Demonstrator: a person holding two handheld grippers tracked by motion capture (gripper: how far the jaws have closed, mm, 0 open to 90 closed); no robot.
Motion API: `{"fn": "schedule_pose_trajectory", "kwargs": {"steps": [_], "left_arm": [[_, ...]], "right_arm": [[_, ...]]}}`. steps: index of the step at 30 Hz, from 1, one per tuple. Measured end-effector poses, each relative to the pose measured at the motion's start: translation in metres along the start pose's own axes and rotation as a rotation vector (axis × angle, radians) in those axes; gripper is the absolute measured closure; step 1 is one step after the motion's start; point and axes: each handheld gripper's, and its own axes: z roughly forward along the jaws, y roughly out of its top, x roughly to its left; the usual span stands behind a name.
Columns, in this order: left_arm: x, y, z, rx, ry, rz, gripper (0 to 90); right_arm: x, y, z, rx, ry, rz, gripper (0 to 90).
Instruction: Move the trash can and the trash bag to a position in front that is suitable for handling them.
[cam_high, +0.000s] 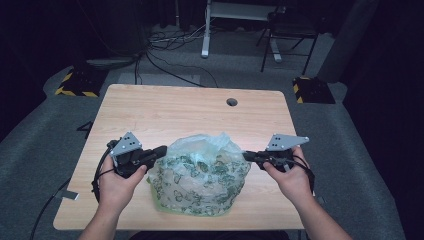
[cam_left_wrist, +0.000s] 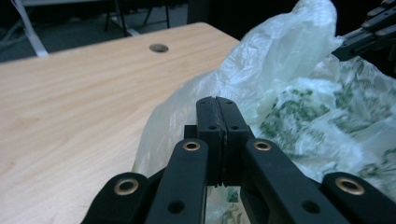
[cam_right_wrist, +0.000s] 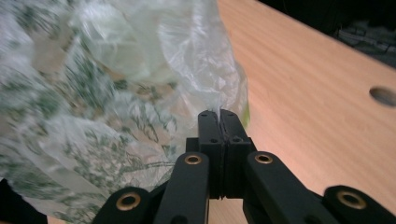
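A crumpled translucent plastic bag (cam_high: 200, 180) with a green leaf print lies on the near half of the wooden table (cam_high: 175, 110). My left gripper (cam_high: 163, 149) meets the bag's upper left edge. In the left gripper view its jaws (cam_left_wrist: 217, 105) are pressed together with the bag's film (cam_left_wrist: 303, 102) rising right at their tips. My right gripper (cam_high: 246, 155) is at the bag's upper right edge. Its jaws (cam_right_wrist: 218, 116) are also closed, and the film (cam_right_wrist: 93, 93) gathers into them. The right gripper (cam_left_wrist: 359, 39) also appears beyond the bag in the left gripper view.
A cable hole (cam_high: 231, 102) sits near the table's far edge. Bare wood lies beyond the bag and to both sides. On the floor behind are cables (cam_high: 165, 40), a chair (cam_high: 290, 30) and yellow-and-black striped bases (cam_high: 75, 82).
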Motion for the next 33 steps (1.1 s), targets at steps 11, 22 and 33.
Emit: {"fn": "schedule_pose_trajectory", "kwargs": {"steps": [11,22,33], "left_arm": [[-0.015,0.004,0.004,-0.029,-0.018,0.055,88.9],[0.011,0.003,0.031,0.053,0.071,-0.001,89.7],[0.004,-0.026,0.025,0.078,-0.004,0.020,89.5]], "right_arm": [[0.002,-0.015,0.011,0.030,0.024,0.013,89.5],[0.002,0.010,0.020,-0.015,-0.025,-0.006,89.3],[-0.002,-0.040,0.040,0.130,0.027,0.060,89.7]]}}
